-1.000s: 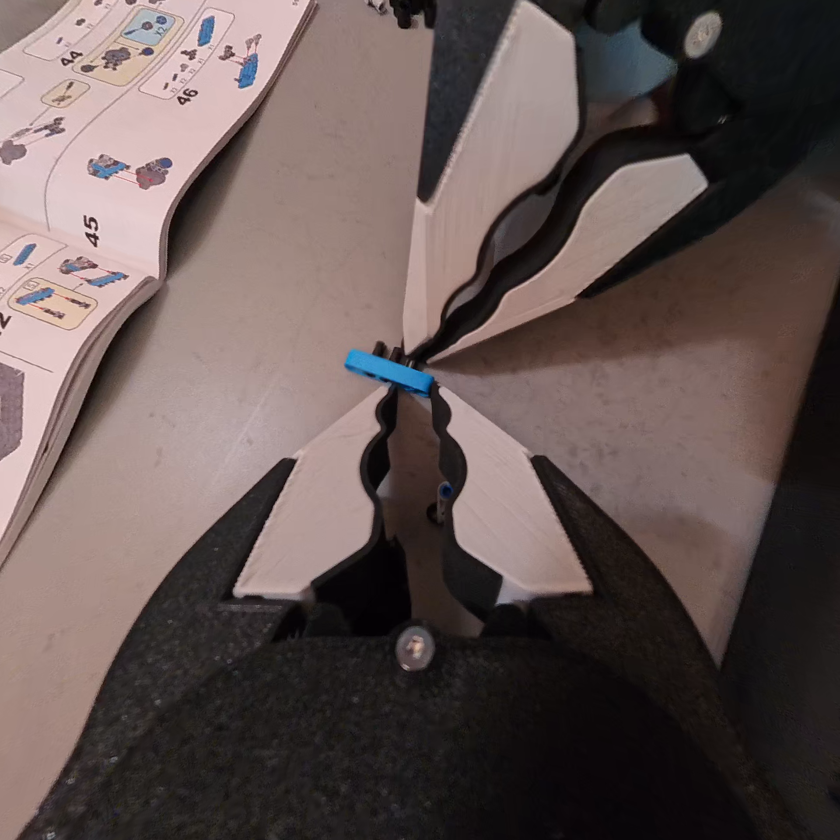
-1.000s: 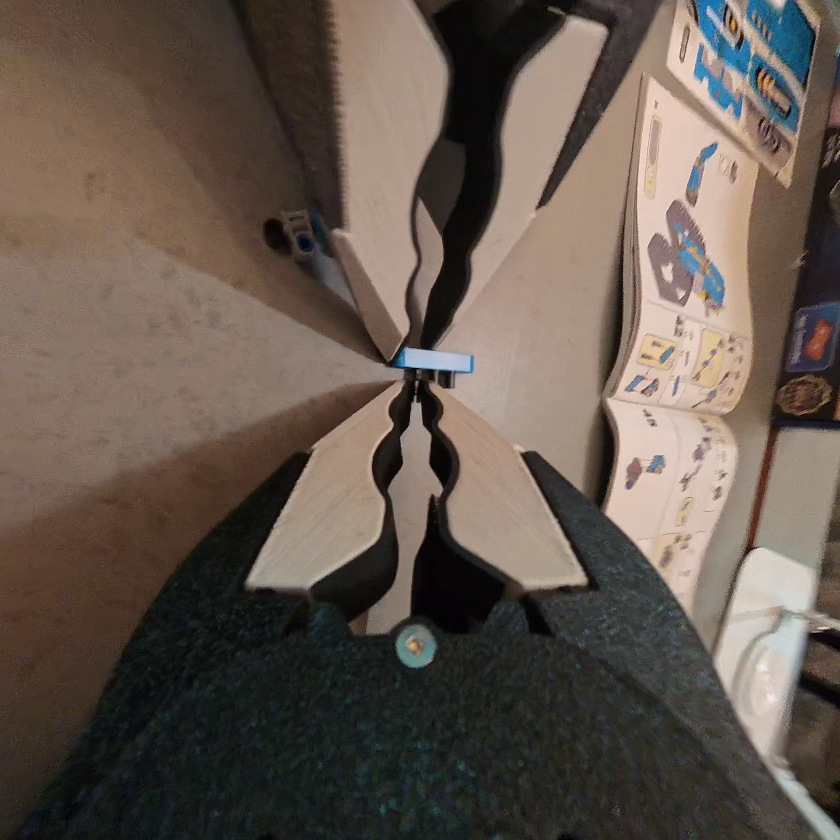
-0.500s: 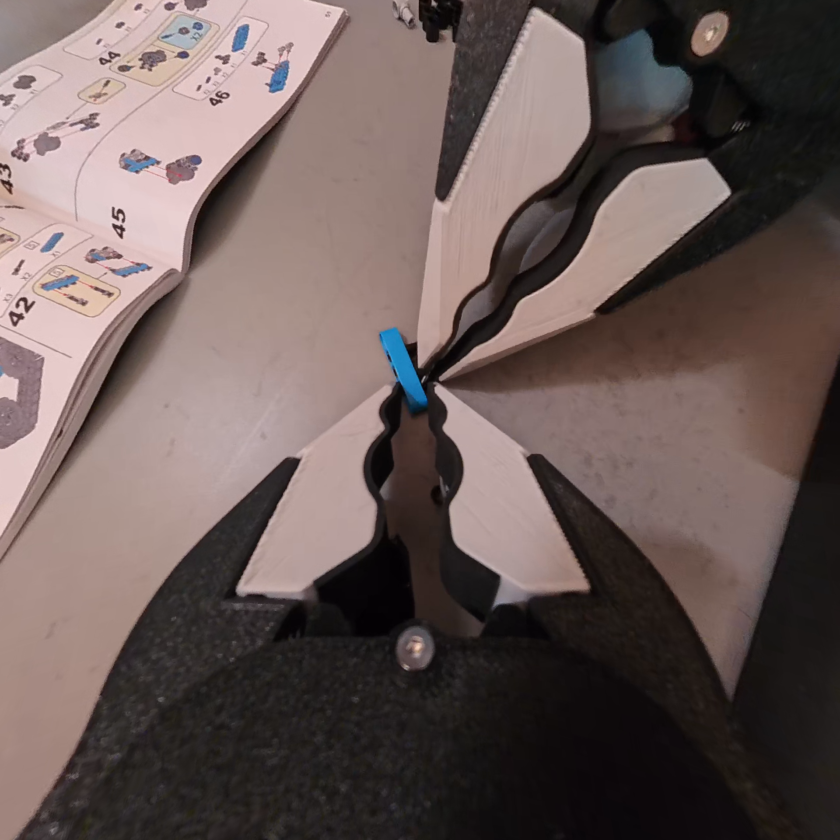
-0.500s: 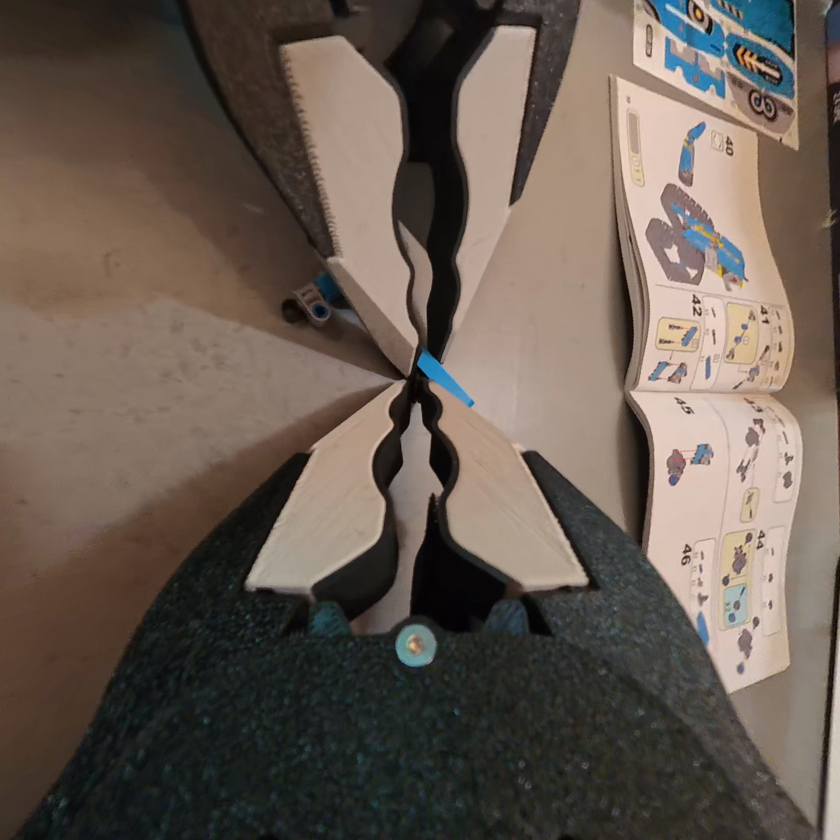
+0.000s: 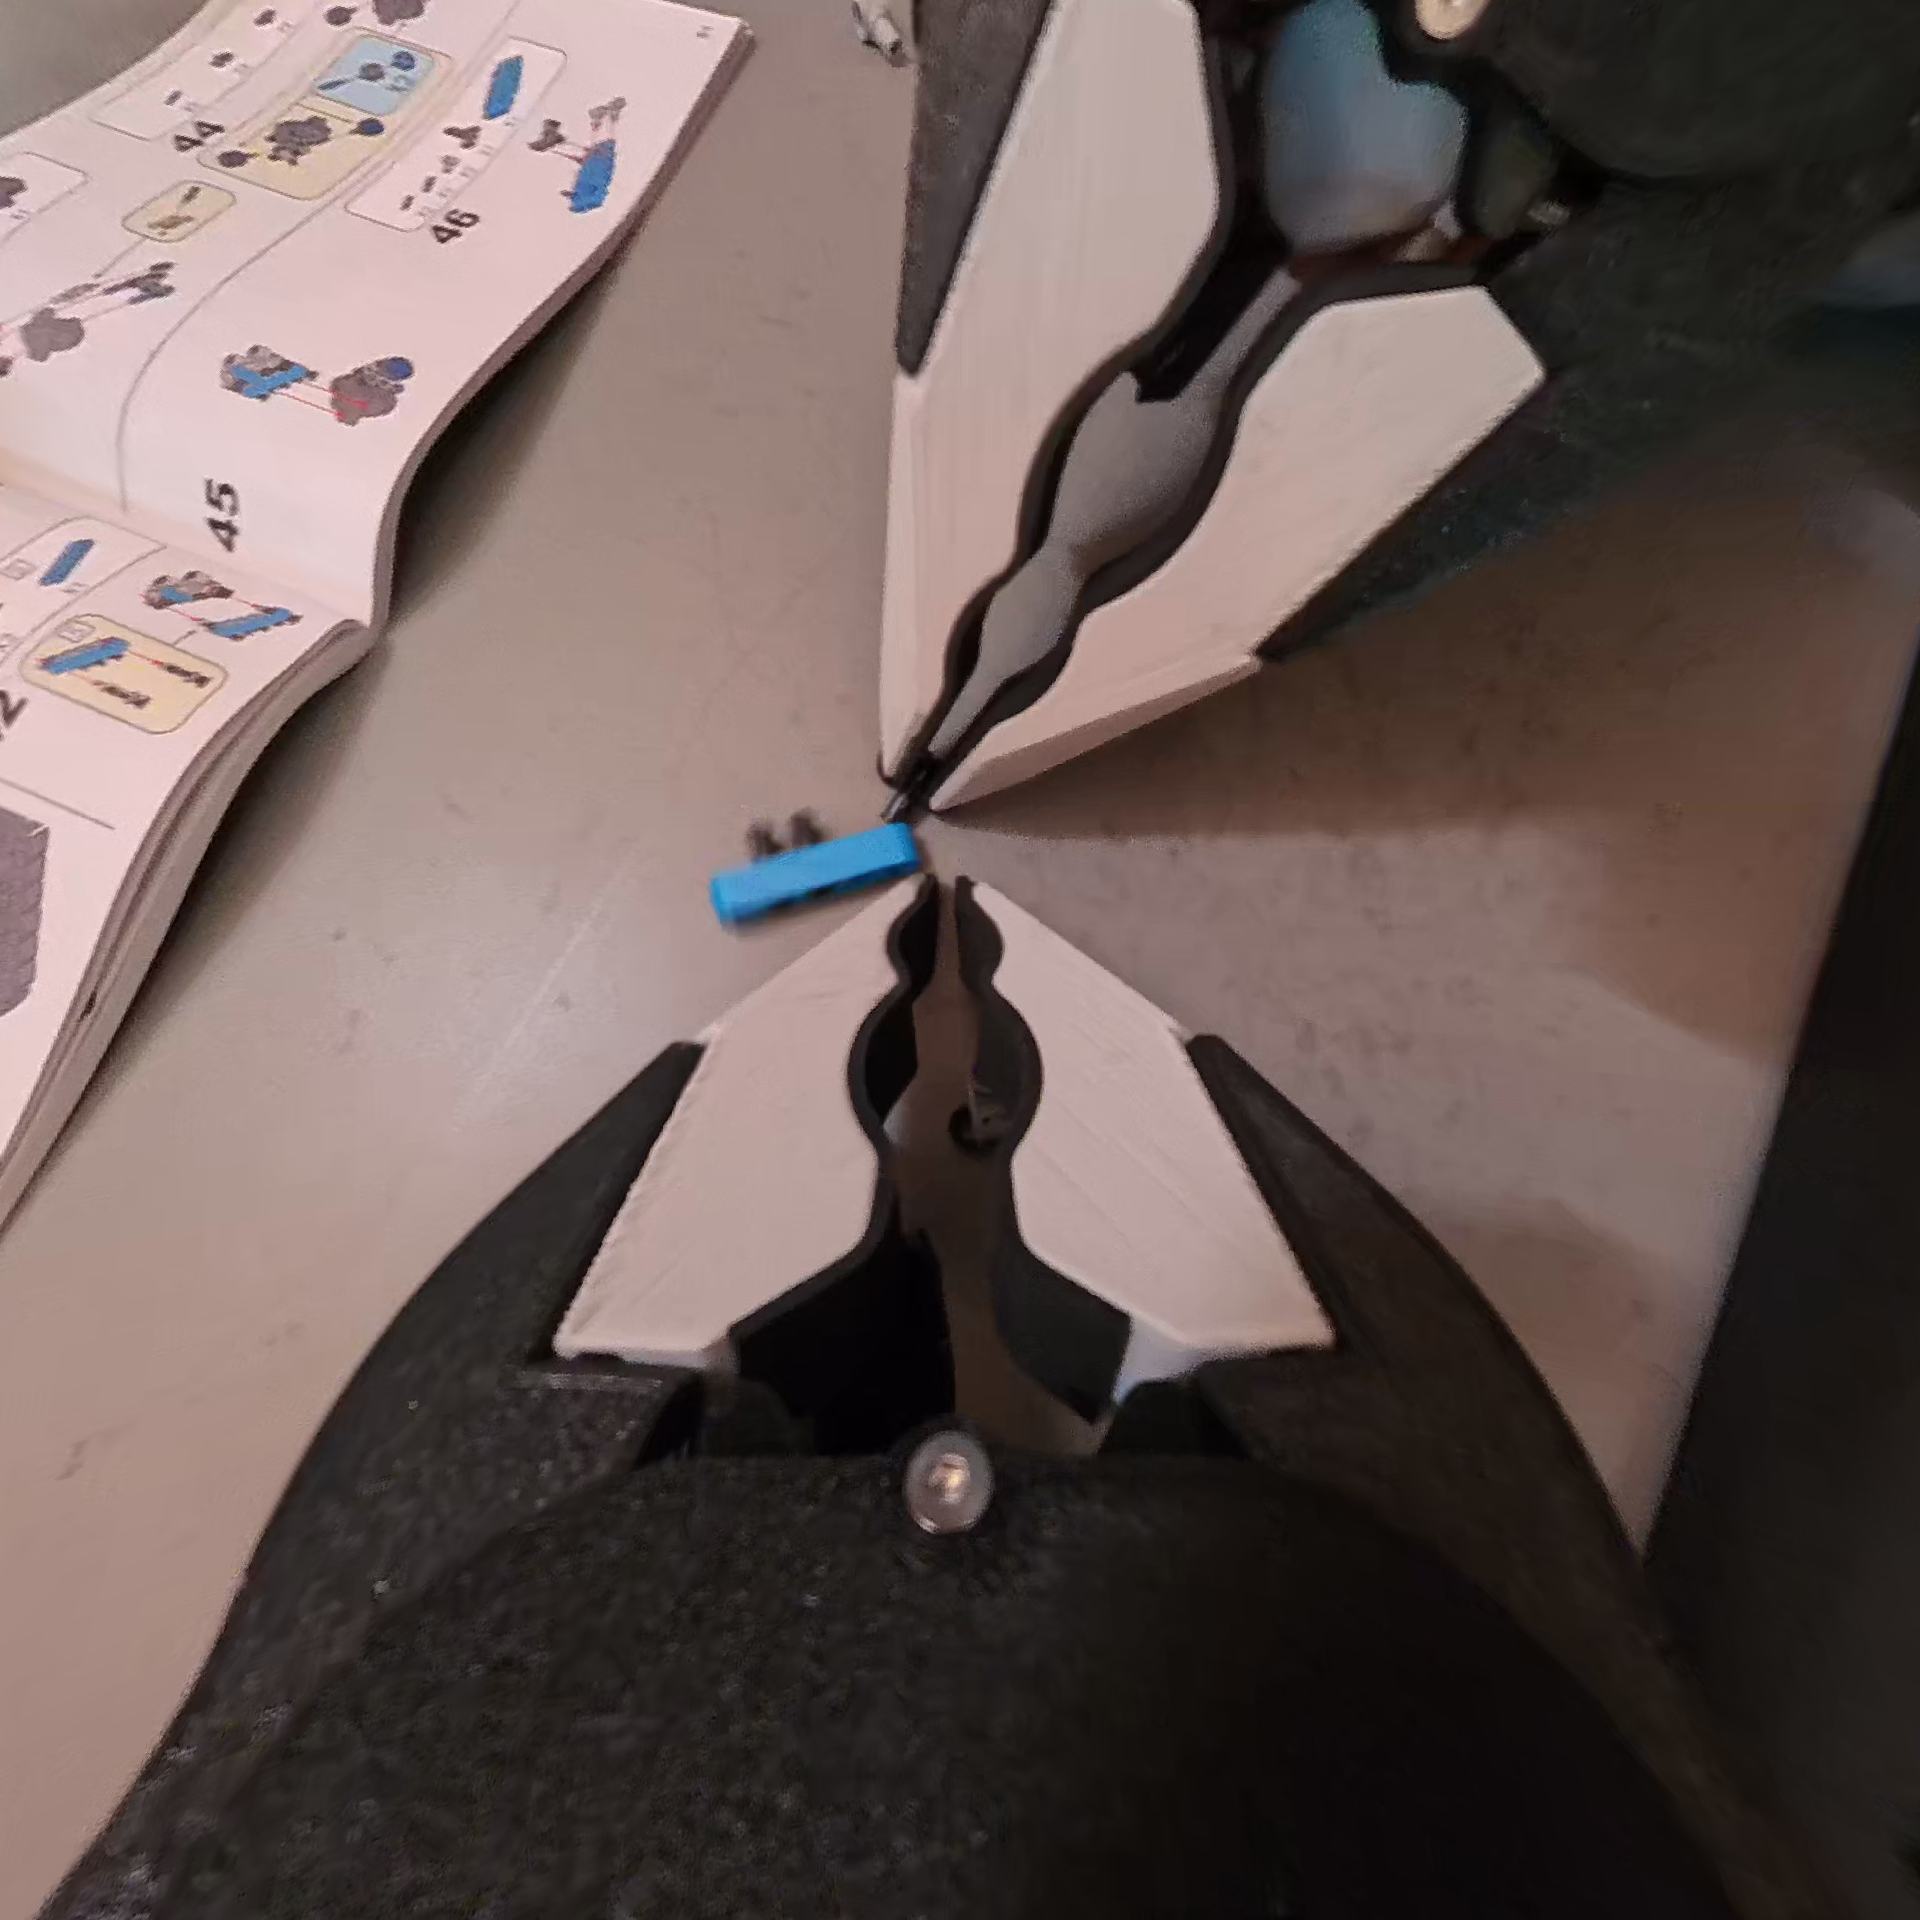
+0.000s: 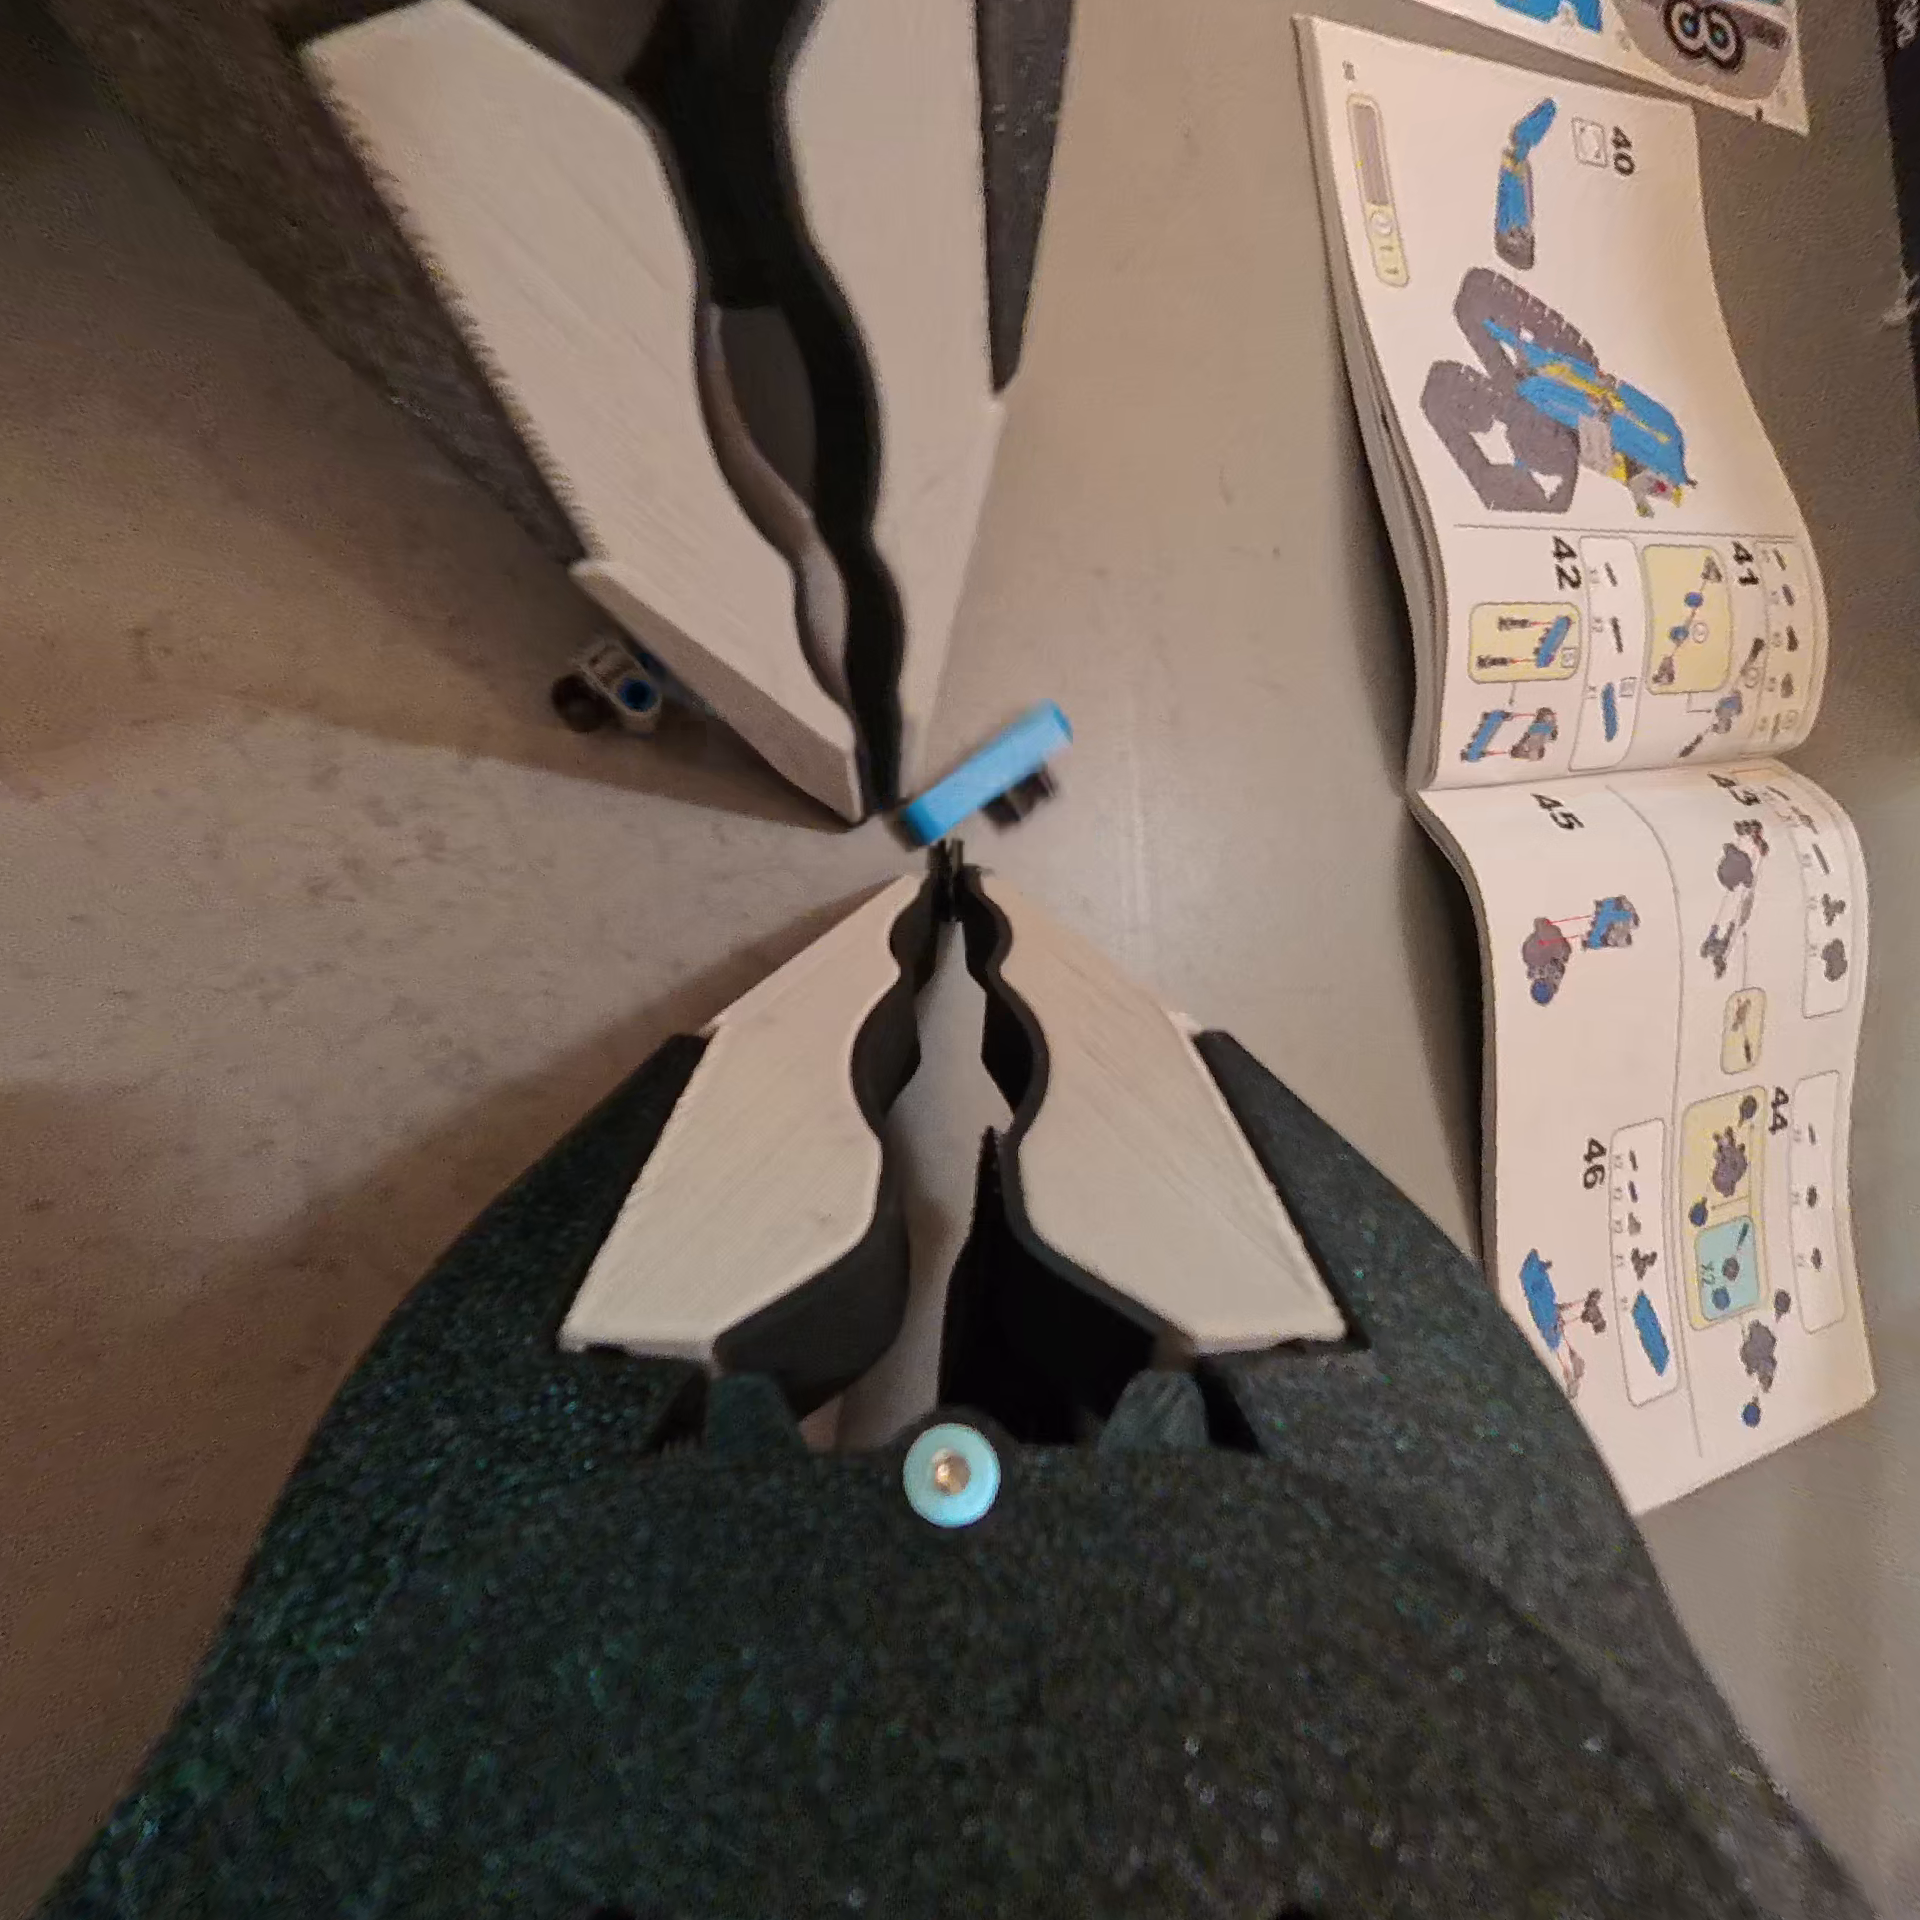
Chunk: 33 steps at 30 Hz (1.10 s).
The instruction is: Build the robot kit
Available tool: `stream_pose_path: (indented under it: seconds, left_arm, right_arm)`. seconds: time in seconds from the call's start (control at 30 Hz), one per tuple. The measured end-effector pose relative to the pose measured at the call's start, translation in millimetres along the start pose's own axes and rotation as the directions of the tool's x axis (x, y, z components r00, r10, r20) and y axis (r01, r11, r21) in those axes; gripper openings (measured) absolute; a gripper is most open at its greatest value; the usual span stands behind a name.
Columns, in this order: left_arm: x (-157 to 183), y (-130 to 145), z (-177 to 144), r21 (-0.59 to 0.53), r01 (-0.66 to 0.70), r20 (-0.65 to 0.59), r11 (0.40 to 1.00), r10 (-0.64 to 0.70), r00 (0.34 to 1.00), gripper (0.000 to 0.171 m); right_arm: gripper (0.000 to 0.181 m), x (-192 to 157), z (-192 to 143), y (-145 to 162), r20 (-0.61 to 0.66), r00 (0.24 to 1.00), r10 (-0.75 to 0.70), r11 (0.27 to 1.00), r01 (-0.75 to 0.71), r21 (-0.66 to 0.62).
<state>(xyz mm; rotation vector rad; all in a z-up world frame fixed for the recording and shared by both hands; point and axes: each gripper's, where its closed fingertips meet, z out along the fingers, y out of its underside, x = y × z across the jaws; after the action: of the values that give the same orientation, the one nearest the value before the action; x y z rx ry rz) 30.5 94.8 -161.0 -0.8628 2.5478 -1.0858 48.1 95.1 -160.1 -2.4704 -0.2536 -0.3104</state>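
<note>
A small blue beam (image 5: pixel 816 873) with short black pins (image 5: pixel 784 831) on its far side lies crosswise just beyond my left gripper (image 5: pixel 940 883). One end of the beam is at the fingertips but not between them. The left jaws are almost closed, with only a thin slit. My right gripper (image 6: pixel 951 881) is shut on a tiny black pin (image 6: pixel 949 857) that points at the beam (image 6: pixel 982 769). In the left wrist view the right gripper (image 5: pixel 914 784) comes in from above, tip to tip with the left. The picture is blurred.
An open instruction booklet (image 5: pixel 208 364) lies on the grey table (image 5: pixel 520 1143), left of the left gripper; it also shows in the right wrist view (image 6: pixel 1621 727). A sticker sheet (image 6: pixel 1662 52) lies beyond it. A small grey and blue connector (image 6: pixel 613 696) lies under the left gripper. My two grippers' fingertips are within a few centimetres of each other.
The blue beam has swung out from between the left fingertips and now lies crosswise to their left. The left jaws have closed further. The right gripper has drawn back slightly with its pin.
</note>
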Motion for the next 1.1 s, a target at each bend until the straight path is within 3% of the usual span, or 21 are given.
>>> stream_pose_path:
  seconds: [0.23, 0.43, 0.57, 0.9, 1.0, 1.1]
  left_arm:
    - [-20.6, 4.0, -12.8, -0.024, -0.005, 0.067, 1.000, 0.007, 0.998, 0.016]
    - [-46.2, 11.6, -25.8, -0.040, 0.074, 0.121, 0.996, -0.068, 0.990, 0.023]
    - [-59.3, 17.8, -25.6, -0.069, 0.083, 0.161, 0.994, -0.071, 0.984, 0.023]
    - [-52.4, 17.2, -29.3, -0.044, 0.084, 0.105, 0.996, -0.079, 0.991, 0.028]
    - [-36.8, 11.3, -28.5, -0.008, 0.106, 0.020, 0.994, -0.106, 0.994, 0.040]
    - [-36.8, 10.0, -21.2, -0.004, 0.055, 0.051, 0.998, -0.055, 0.997, 0.050]
  right_arm:
    - [0.003, 0.6, -1.2, 1.7, 0.000, 0.999, -0.041, 0.999, 0.041, -0.002]
    - [0.004, 32.6, 5.2, -9.1, -0.069, 0.997, -0.043, 0.997, 0.047, 0.061]
    - [0.003, 30.9, 23.7, -15.1, 0.041, 0.999, 0.012, 0.997, -0.015, 0.078]
    - [0.003, 2.0, 14.3, -17.8, 0.130, 0.991, -0.037, 0.996, 0.025, 0.090]
    - [0.003, 2.5, 15.1, -18.7, 0.129, 0.991, -0.036, 0.995, 0.023, 0.100]
    - [0.003, 2.6, 16.1, -20.7, 0.124, 0.991, -0.045, 0.993, 0.032, 0.109]
